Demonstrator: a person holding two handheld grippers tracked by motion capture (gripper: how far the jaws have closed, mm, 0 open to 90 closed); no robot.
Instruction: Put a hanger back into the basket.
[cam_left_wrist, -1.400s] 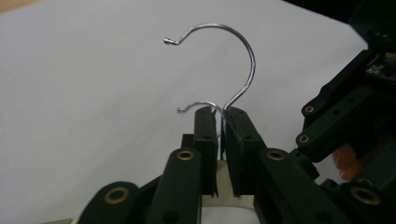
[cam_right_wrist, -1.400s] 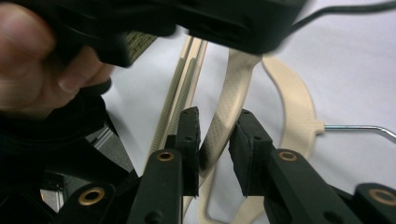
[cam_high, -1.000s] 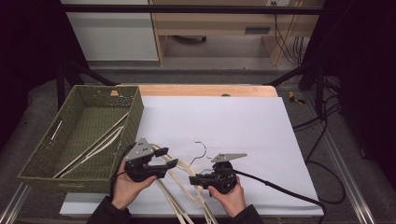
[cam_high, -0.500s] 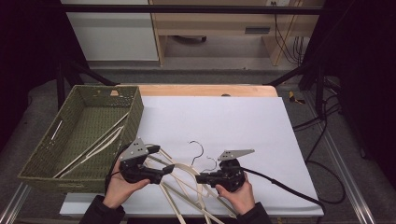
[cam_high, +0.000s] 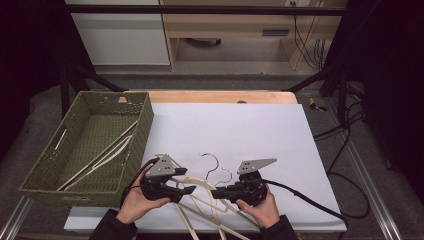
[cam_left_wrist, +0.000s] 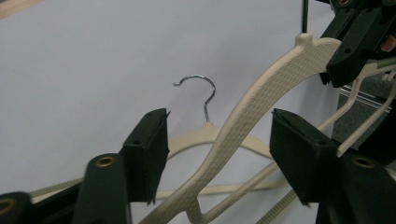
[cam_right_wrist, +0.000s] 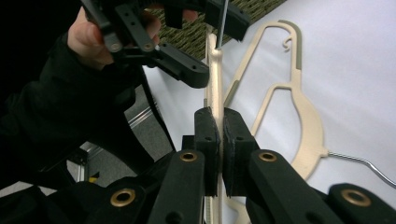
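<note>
The right gripper pinches the bumpy cream hanger tight. The left gripper has just been closing; its jaws stand apart around that hanger. More cream hangers lie on the white table. The green woven basket holds thin cream hangers.

cream hanger looks textured plastic, hook shiny metal; woven basket.
</note>
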